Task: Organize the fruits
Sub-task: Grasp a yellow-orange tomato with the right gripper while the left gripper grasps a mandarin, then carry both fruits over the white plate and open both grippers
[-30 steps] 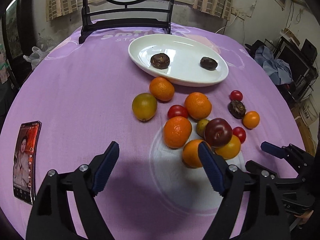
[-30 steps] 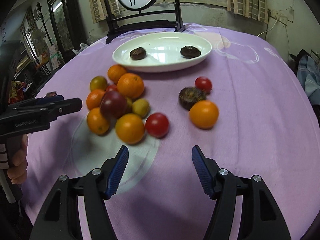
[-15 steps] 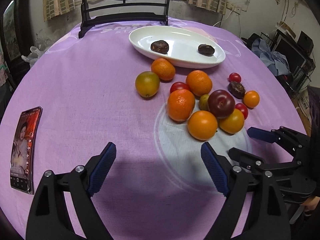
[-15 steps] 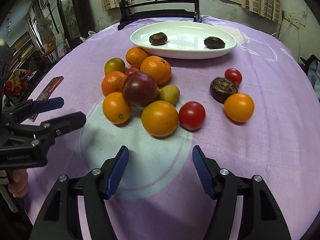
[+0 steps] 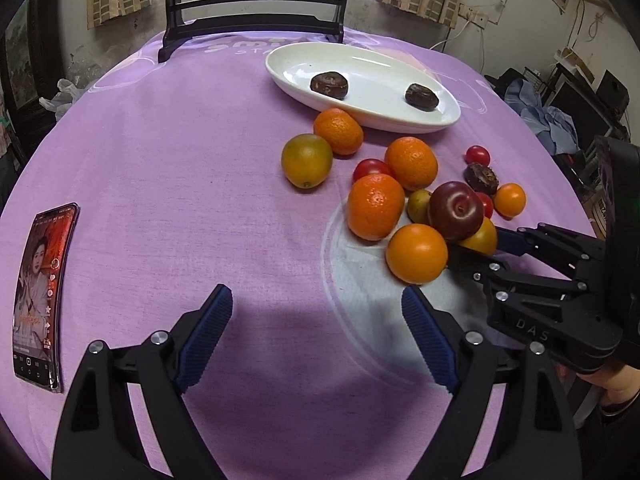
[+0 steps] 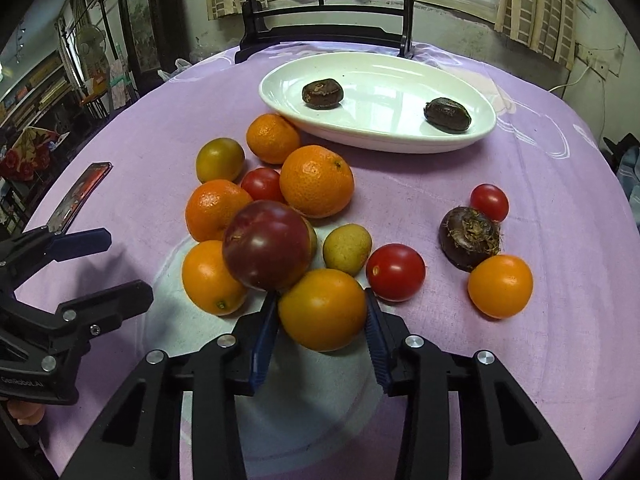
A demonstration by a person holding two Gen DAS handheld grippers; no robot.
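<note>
A pile of fruits lies on the purple tablecloth (image 5: 180, 168): several oranges, red tomatoes, a dark red plum (image 6: 267, 251) and a small green fruit (image 6: 347, 248). My right gripper (image 6: 318, 322) is closed around a yellow-orange fruit (image 6: 323, 309) at the pile's near edge, its pads touching both sides. The same fruit shows in the left wrist view (image 5: 482, 238). My left gripper (image 5: 320, 328) is open and empty above bare cloth, left of the pile. A white oval plate (image 6: 400, 140) holds two dark brown fruits (image 6: 322, 94).
A phone (image 5: 38, 292) lies at the table's left edge. A black wooden stand (image 5: 256, 20) rises behind the plate. A dark brown fruit (image 6: 469, 238), a small tomato (image 6: 489, 202) and an orange fruit (image 6: 500, 286) lie apart on the right.
My right gripper has moved forward into the pile and closed its fingers onto the yellow-orange fruit. My left gripper has drawn back slightly and stayed open.
</note>
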